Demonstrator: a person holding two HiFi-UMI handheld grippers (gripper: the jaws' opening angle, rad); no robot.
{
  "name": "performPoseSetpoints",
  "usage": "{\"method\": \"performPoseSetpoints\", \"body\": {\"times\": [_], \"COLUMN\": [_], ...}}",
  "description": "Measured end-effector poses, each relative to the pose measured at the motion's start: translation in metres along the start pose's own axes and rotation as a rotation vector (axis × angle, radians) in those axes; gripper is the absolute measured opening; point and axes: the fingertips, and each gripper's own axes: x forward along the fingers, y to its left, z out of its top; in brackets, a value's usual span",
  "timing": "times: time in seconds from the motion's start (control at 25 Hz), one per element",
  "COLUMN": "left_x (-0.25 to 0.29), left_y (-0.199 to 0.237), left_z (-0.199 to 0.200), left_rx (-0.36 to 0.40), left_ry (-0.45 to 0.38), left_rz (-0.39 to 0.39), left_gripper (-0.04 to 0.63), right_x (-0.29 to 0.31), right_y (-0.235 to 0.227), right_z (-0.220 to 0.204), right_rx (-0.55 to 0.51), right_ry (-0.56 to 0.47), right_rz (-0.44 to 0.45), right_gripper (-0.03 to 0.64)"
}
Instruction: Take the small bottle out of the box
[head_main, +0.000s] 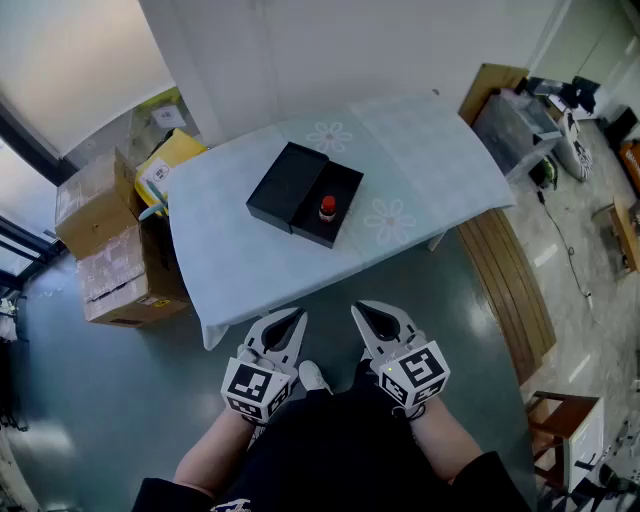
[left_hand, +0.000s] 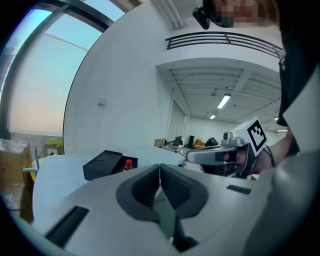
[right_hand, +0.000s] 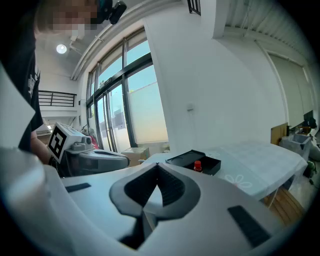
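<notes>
Closed empty, left tongs and right tongs hang far from the small bottle, apparently upright in its box

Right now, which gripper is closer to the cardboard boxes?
Left. The cardboard boxes stand ahead and to the left of the left gripper. The right gripper is beside it on the other side, so farther off.
</notes>
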Motion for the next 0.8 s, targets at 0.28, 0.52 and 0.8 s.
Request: {"method": "performPoseSetpoints", "body": {"times": [0.28,0.52,0.8], "left_x": [0.000,0.002,0.012], "left_y": [-0.001,-0.003,-0.004], "left_z": [-0.001,-0.002,0.001], "left_rx": [0.002,0.002,-0.003], "left_ry": [0.003,0.012,0.012], "left_rz": [0.000,0.004,0.026], "left_gripper": [0.028,0.028,0.029], "right_x": [-0.001,-0.002,0.000], "right_y": [0.003,0.001,-0.013], "right_z": [0.001,0.002,0.010], "right_rx": [-0.022,-0.030,-0.040], "right_ry": [-0.013,-0.019,-0.023], "right_rz": [0.012,0.022,0.043], "right_gripper": [0.023,0.023,0.023]}}
